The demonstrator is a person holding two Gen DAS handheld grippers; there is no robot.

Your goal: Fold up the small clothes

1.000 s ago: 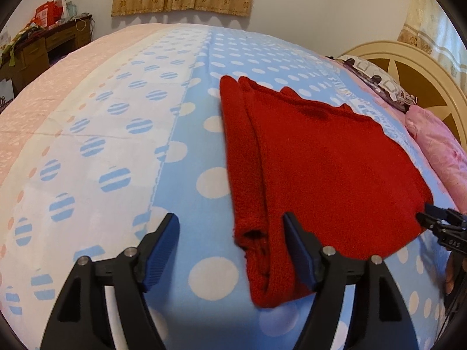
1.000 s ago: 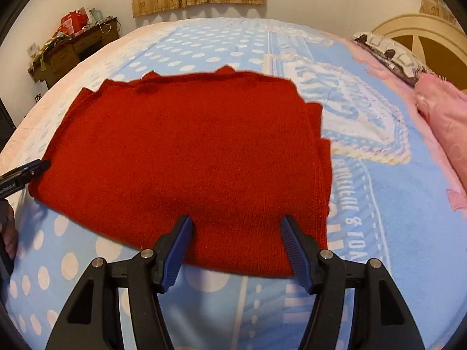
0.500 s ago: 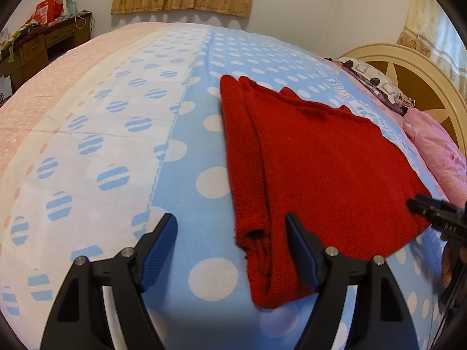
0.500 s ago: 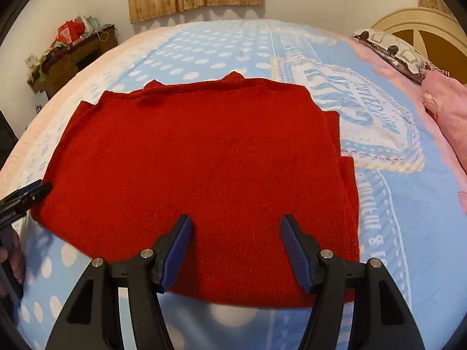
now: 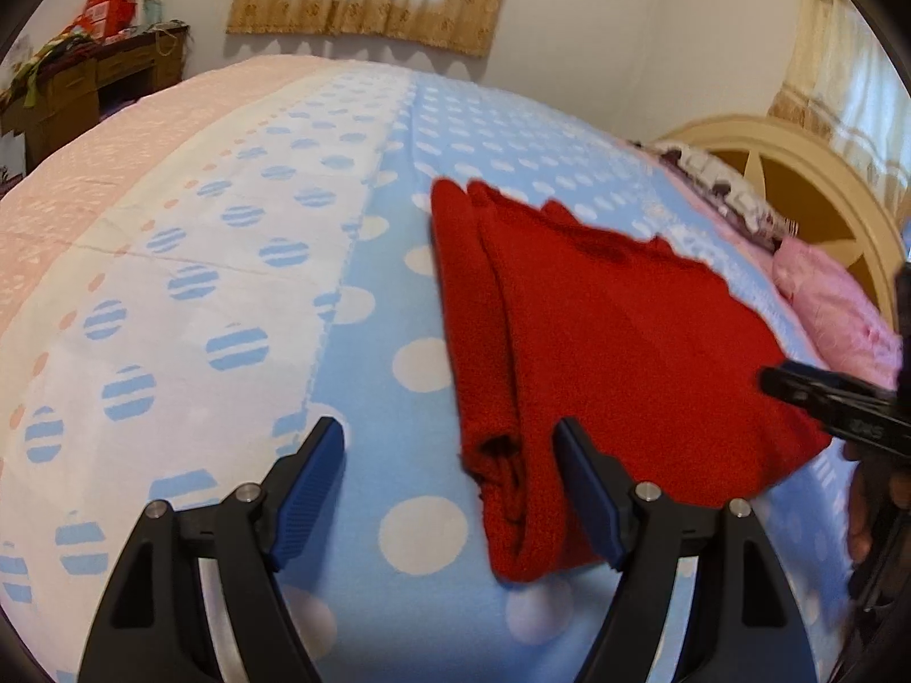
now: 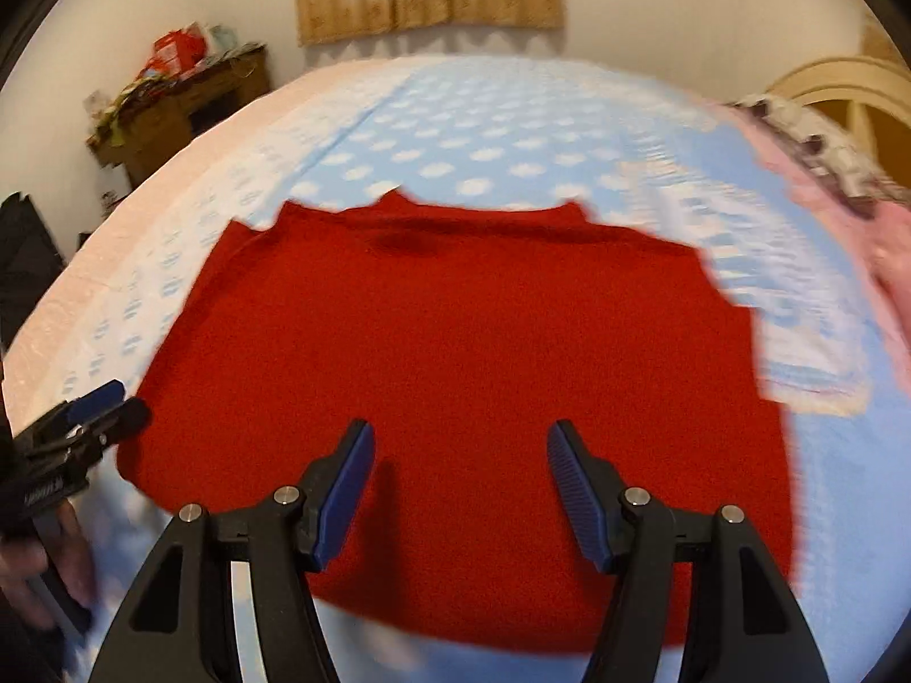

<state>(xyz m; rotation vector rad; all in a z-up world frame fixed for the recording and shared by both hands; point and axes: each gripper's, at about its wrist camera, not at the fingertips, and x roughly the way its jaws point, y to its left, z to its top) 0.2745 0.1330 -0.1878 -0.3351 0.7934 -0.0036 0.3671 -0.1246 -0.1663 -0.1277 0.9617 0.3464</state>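
A red knitted sweater [image 5: 626,330] lies flat on the dotted blue bedspread [image 5: 364,364], its sleeve folded in along the left side. My left gripper [image 5: 450,467] hovers open over that folded sleeve's near end, with the cuff between its jaws but untouched. In the right wrist view the same sweater [image 6: 467,353] fills the middle. My right gripper [image 6: 461,475] is open above its near hem, holding nothing. The right gripper's tip [image 5: 825,393] shows at the left view's right edge. The left gripper [image 6: 74,427] shows at the right view's left edge.
A pink pillow [image 5: 837,313] and a cream headboard [image 5: 797,171] lie at the right. A wooden desk [image 5: 85,85] with clutter stands far left by the wall. The white and pink part of the bedspread [image 5: 142,262] stretches left of the sweater. A hand [image 6: 40,575] holds the left gripper's handle.
My right gripper has slid left over the sweater, from its right edge toward the middle of the hem. The left gripper has barely moved.
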